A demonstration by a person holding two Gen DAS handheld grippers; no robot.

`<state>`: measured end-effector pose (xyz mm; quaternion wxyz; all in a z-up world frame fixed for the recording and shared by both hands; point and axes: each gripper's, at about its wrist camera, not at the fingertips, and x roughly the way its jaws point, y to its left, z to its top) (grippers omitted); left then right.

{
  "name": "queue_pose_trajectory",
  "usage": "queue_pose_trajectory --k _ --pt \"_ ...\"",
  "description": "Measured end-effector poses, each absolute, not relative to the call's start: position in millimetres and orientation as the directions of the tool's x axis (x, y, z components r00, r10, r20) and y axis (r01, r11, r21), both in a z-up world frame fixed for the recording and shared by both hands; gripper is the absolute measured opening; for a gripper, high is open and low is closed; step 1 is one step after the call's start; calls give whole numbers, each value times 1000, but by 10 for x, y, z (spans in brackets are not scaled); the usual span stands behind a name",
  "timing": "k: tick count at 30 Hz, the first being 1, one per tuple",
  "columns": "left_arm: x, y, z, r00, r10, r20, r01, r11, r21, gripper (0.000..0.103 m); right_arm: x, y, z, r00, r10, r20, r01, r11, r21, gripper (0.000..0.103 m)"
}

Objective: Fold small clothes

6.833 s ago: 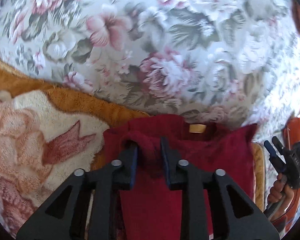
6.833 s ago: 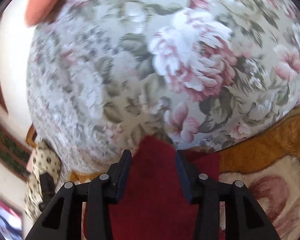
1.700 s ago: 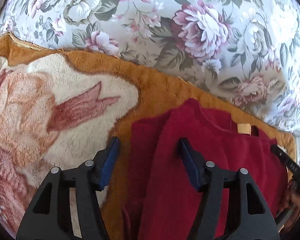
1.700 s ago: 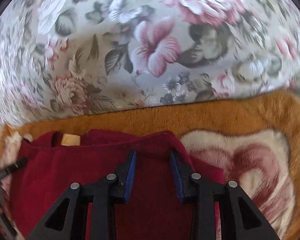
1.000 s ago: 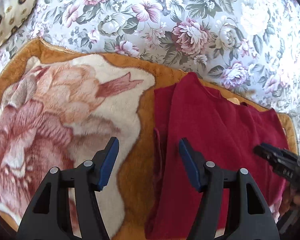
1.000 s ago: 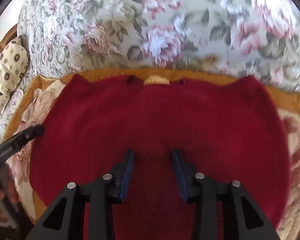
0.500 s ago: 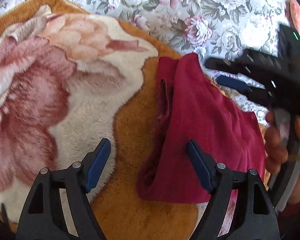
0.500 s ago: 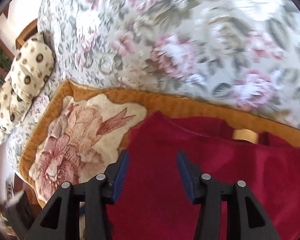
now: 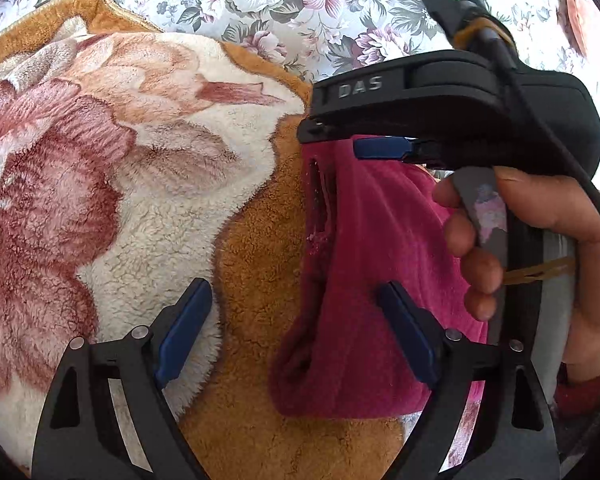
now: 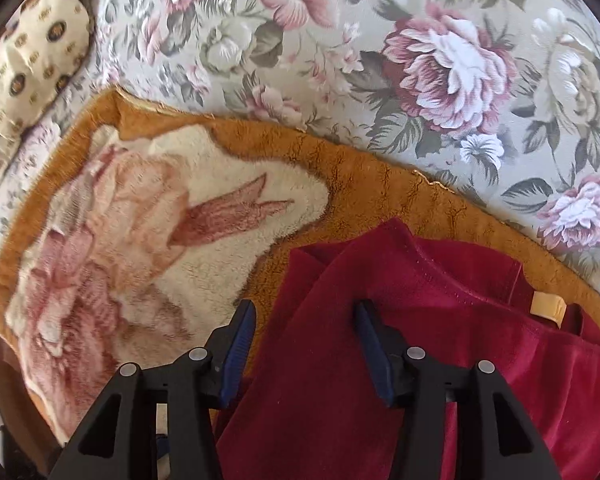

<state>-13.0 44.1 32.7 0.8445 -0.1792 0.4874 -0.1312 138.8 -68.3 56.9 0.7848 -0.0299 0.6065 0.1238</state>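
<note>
A dark red garment (image 9: 364, 264) lies partly folded on an orange and cream plush blanket (image 9: 140, 184); its left side is doubled over, leaving a long folded edge. My left gripper (image 9: 296, 316) is open and empty, straddling the garment's lower left edge. My right gripper (image 10: 306, 334) is open and empty over the garment (image 10: 440, 360) near its upper left corner. In the left wrist view the right gripper (image 9: 340, 140) comes in from the right, held by a hand, above the garment's top edge. A tan neck label (image 10: 546, 306) shows at the collar.
The blanket lies on a bed with a floral cover (image 10: 380, 60). A cream patterned pillow (image 10: 28, 52) sits at the far left. The person's hand (image 9: 540, 240) holds the right gripper's handle, close to my left gripper's right finger.
Both grippers let go of the garment after folding its left side over. The left gripper drew back toward the lower left edge. The right gripper swung over to the garment's upper left corner.
</note>
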Motion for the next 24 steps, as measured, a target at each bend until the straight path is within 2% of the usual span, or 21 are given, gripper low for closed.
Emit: queue_pose_trajectory --k 5,9,11,12,14,16,17,18,19,20,24 --pt "-117 408 316 498 -392 -773 60 905 -421 91 1424 -505 479 212 81 -974 -306 952 12 62" --pt "-110 344 316 503 -380 -777 80 915 -395 94 1407 -434 440 244 52 -968 -328 944 -32 60" --pt "-94 321 311 506 -377 -776 82 916 -392 94 1372 -484 469 290 38 -956 -313 948 -58 37" --pt "-93 313 310 508 -376 -775 82 917 -391 94 1352 -517 488 303 45 -952 -313 948 -55 35" --pt "-89 290 310 512 -375 -773 85 917 -389 94 1308 -625 550 317 101 -943 -306 952 -1 21" --pt "-81 268 309 515 -391 -763 95 911 -402 94 1271 -732 644 331 156 -931 -288 956 58 17" --pt "-118 260 311 513 -419 -749 104 897 -430 90 1251 -803 708 343 186 -921 -274 957 91 16" --pt "-117 262 311 508 -449 -735 112 880 -461 82 1227 -877 773 356 216 -909 -262 957 125 15" --pt "-106 268 306 491 -495 -717 123 854 -505 53 1197 -906 814 364 234 -902 -256 956 145 14" --pt "-76 258 279 444 -561 -699 132 812 -568 36 1162 -976 881 376 257 -890 -247 954 171 14" --pt "-182 98 480 460 -558 -690 202 823 -531 29 995 -1231 1153 414 321 -852 -228 943 244 12"
